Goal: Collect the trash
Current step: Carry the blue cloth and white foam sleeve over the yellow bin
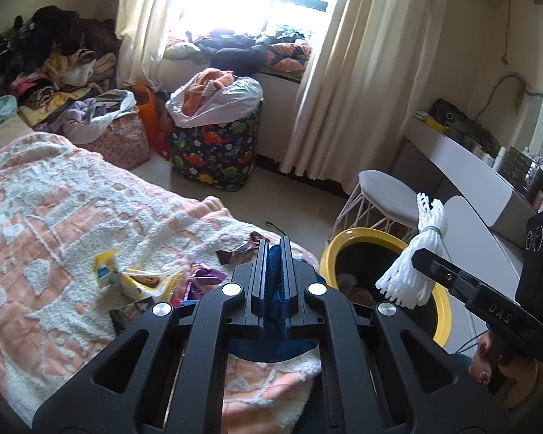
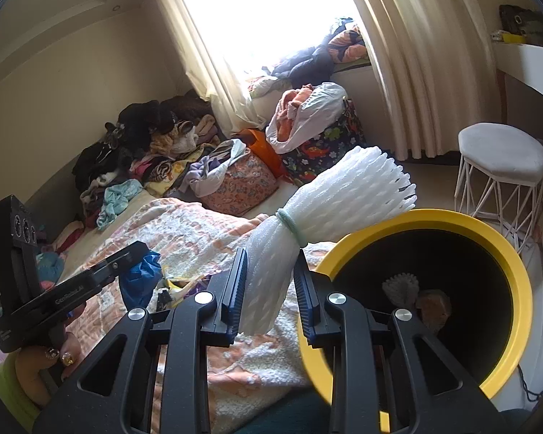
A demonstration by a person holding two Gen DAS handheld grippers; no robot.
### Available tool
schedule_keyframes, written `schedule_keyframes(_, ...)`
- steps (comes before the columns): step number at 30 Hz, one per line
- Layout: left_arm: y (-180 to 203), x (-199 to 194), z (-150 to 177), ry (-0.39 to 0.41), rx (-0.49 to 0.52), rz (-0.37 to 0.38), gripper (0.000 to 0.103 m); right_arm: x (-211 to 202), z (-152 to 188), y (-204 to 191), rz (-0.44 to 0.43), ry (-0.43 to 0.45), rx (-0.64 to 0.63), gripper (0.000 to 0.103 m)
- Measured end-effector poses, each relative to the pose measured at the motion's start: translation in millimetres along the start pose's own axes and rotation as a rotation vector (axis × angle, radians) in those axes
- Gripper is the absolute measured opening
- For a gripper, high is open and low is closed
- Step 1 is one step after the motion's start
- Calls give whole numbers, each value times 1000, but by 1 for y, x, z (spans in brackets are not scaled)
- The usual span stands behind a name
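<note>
Step in hand: disposal of one item, w/ a second already gripped.

Your right hand-held gripper [image 2: 269, 291] clamps a bundle of white foam netting [image 2: 329, 199], tied w/ a green band. The bundle hangs at the rim of the yellow bin [image 2: 503, 253], partly over the opening; the bin, beside the bed [image 1: 54, 217], already contains some trash.

Your left hand-held gripper [image 1: 274, 275] is closed on a blue wrapper [image 2: 141, 275], held above the bed.

Remaining: yellow and purple wrappers [image 1: 137, 278] on the blanket.

Next move (est.): shift the bundle fully over the opening, then spread the right fingers. Risk: the long bundle may catch on the rim. Follow w/ the blue wrapper.
</note>
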State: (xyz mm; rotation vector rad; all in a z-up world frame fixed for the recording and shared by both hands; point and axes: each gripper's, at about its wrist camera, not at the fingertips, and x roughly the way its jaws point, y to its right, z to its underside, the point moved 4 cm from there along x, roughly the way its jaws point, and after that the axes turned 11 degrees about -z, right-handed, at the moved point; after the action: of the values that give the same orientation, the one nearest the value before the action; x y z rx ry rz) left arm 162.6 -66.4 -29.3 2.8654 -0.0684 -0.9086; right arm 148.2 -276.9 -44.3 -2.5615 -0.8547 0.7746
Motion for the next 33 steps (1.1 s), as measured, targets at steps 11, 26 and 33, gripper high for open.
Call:
schedule_keyframes(11, 32, 9, 0, -7, 44, 41, 3, -11, -4, 28, 46, 25, 43, 25)
schedule_keyframes(26, 73, 30, 9, -39, 118, 86, 3, -21, 0, 73, 107, 33, 105, 25)
schedule_keyframes(33, 92, 44, 14, -59, 152, 102, 3, -23, 5, 92, 132, 22, 120, 25)
